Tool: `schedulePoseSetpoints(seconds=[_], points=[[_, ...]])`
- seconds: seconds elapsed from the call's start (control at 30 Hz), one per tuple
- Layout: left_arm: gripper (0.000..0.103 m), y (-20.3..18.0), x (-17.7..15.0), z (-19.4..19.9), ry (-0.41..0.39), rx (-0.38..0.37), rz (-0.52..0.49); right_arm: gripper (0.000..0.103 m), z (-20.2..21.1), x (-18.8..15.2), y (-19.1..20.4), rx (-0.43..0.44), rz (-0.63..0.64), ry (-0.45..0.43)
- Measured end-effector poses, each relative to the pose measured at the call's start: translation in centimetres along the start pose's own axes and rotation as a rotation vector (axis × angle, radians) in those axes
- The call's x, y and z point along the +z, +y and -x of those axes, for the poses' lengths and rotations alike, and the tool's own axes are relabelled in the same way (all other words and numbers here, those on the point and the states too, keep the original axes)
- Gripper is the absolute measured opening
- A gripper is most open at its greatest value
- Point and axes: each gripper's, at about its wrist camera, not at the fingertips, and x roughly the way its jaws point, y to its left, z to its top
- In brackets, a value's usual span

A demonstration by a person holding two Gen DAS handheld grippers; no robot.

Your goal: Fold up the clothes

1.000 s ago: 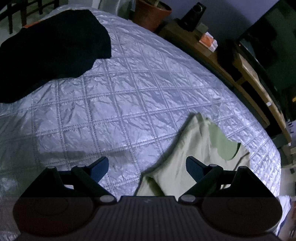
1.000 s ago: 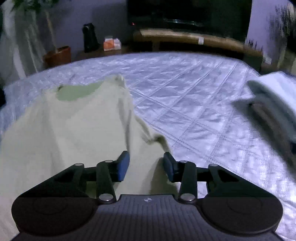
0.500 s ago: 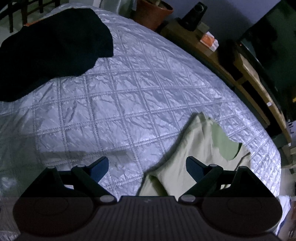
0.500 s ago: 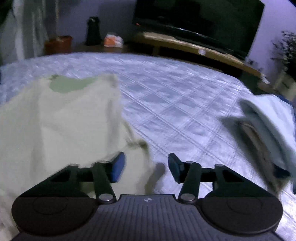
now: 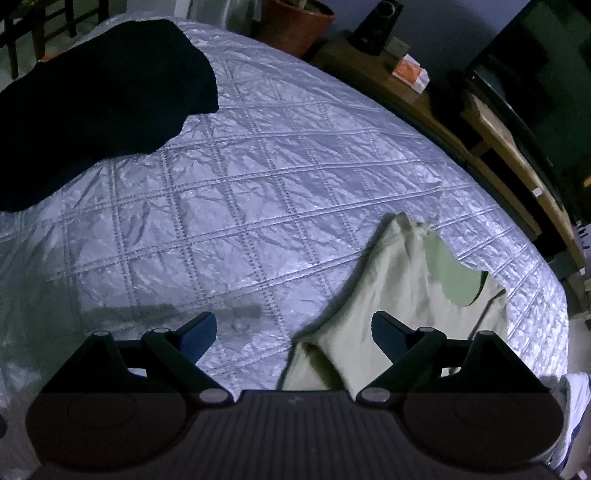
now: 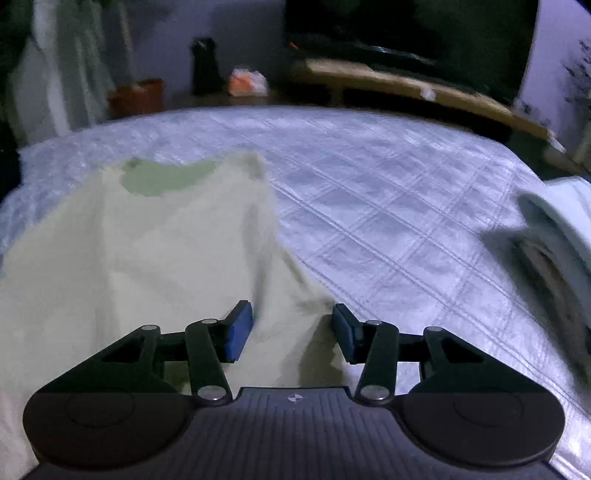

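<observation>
A pale green T-shirt [image 5: 402, 288] lies spread on the quilted grey bedspread [image 5: 240, 206], collar away from me. My left gripper [image 5: 293, 332] is open and empty above the shirt's left sleeve edge. In the right wrist view the shirt [image 6: 140, 251] fills the left half. My right gripper [image 6: 291, 328] is open, low over the shirt's right sleeve fold, with cloth lying between the jaws but not pinched.
A black garment [image 5: 92, 99] lies at the bed's far left. A pile of folded light clothes [image 6: 557, 229] sits at the right. A wooden TV bench [image 6: 424, 92], a plant pot [image 5: 295, 22] and a speaker [image 6: 205, 66] stand beyond the bed.
My right gripper has opened wider and shifted along the shirt's right sleeve edge. My left gripper has stayed nearly still and open.
</observation>
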Motion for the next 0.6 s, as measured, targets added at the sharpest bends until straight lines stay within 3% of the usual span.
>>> schedulePoseSetpoints(seconds=[0.07, 0.27, 0.3, 0.47, 0.6], points=[[0.089, 0.2, -0.6, 0.2, -0.009, 0.011, -0.011, 0.051, 2.0, -0.9, -1.2, -0.005, -0.025, 0.002], [0.087, 0.4, -5.5, 2.8, -0.024, 0.012, -0.08, 0.056, 9.6, -3.9, -2.6, 0.128, -0.142, -0.043], [0.087, 0.5, -6.7, 3.2, -0.018, 0.031, -0.1, 0.064, 10.3, -4.4, -2.6, 0.147, -0.147, -0.036], [0.087, 3.6, -12.5, 4.3, 0.061, 0.096, -0.086, 0.063, 12.9, -6.6, -1.7, 0.203, -0.129, 0.004], [0.086, 6.2, -16.2, 5.5, 0.083, 0.196, -0.097, 0.063, 14.2, -8.8, -0.5, 0.235, -0.124, 0.024]])
